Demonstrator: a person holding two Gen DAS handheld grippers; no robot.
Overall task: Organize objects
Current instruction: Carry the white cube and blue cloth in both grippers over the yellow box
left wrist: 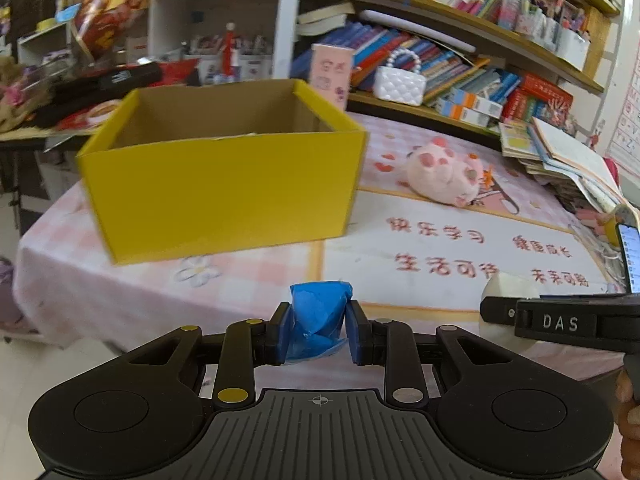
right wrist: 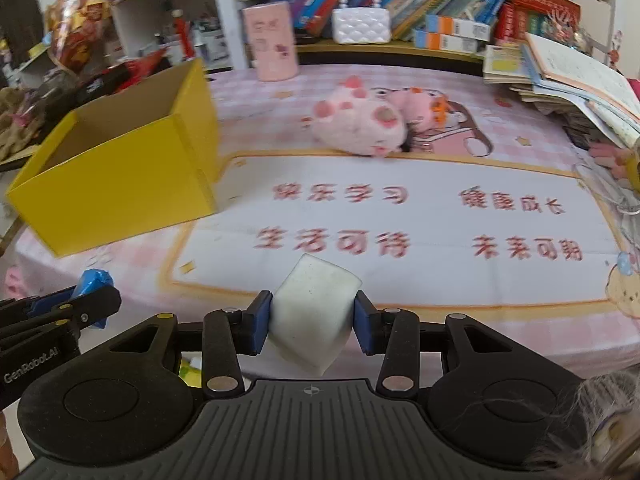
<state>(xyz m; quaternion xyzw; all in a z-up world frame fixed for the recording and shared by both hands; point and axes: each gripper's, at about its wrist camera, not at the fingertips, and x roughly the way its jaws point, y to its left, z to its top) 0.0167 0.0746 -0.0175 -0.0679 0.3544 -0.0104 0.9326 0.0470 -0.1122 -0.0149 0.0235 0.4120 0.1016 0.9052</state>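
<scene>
My left gripper (left wrist: 318, 330) is shut on a crumpled blue wrapper (left wrist: 318, 312), held in the air before the table's near edge. An open yellow cardboard box (left wrist: 224, 184) stands on the table beyond it, slightly left. My right gripper (right wrist: 313, 326) is shut on a white block (right wrist: 314, 312), also over the near edge. In the right wrist view the yellow box (right wrist: 120, 184) is at the left, and the left gripper (right wrist: 60, 312) with the blue wrapper (right wrist: 94, 280) shows at the lower left. A pink plush toy (right wrist: 360, 128) lies mid-table.
A pink printed cloth (right wrist: 400, 220) covers the table. A pink cylinder tin (right wrist: 270, 42) and a white quilted handbag (right wrist: 360, 24) stand at the back. Stacked books (right wrist: 560, 72) crowd the right edge. Bookshelves (left wrist: 460, 40) rise behind, clutter to the left.
</scene>
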